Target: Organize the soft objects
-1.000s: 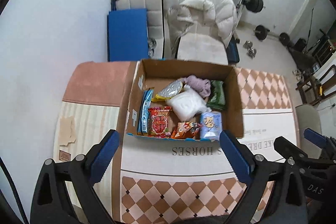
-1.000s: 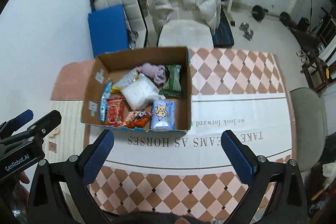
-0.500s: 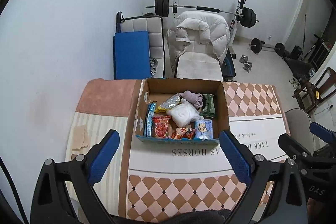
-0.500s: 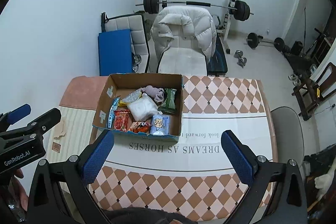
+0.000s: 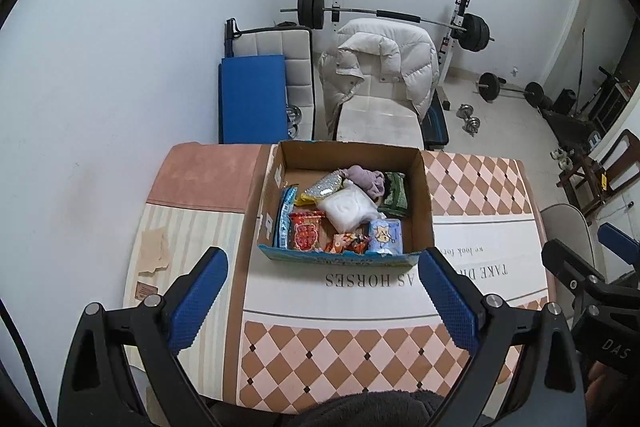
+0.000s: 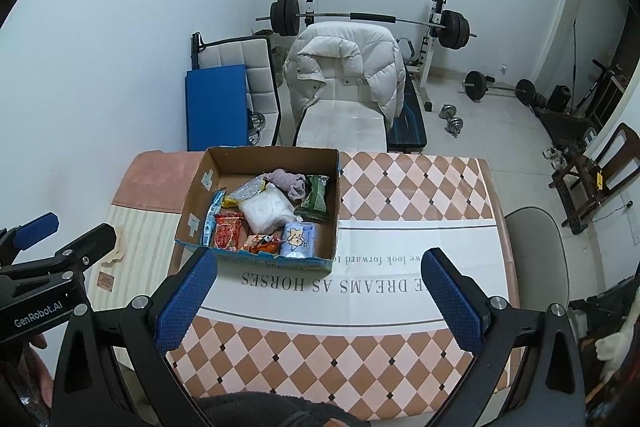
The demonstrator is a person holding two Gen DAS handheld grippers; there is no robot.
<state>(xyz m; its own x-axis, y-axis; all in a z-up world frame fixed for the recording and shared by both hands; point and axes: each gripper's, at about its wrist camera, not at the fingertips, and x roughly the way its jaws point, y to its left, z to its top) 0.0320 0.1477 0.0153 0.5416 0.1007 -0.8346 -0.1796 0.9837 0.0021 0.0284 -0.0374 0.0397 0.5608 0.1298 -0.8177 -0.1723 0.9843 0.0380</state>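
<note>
Nearest the cameras, the left claw (image 5: 322, 291) is held wide apart and nothing is gripped between its blue pads; it is raised above the near part of the counter (image 5: 360, 351). The right claw (image 6: 318, 287) is likewise spread wide and nothing is gripped; it is positioned just to the right of the left one, over the same counter. Each claw is seen at the edge of the other's view.

The counter is covered by a checked cloth (image 6: 360, 359) in brown and pink diamonds, crossed by a pale band on which upside-down lettering is printed.

Beyond that band, an open cardboard box (image 5: 425, 211) is set on the counter, toward its left half. The soft objects are all contained in it:
- blue tissue pack (image 5: 385, 235), near right corner;
- orange snack packet (image 5: 349, 242), beside the tissue pack;
- red snack packet (image 5: 306, 230), near left;
- blue wrapper (image 5: 285, 215), stood against the left wall;
- white plastic bag (image 5: 348, 207), centre;
- silver packet (image 5: 325, 185), behind the bag;
- mauve cloth (image 5: 366, 181), toward the far side;
- green packet (image 5: 395, 193), toward the right wall.

Behind the counter, a white puffer jacket (image 5: 384, 67) is draped over a white chair. A blue mat (image 5: 252, 99) is leaned to its left. Against the far wall a barbell rack (image 5: 396, 15) is placed.
</note>
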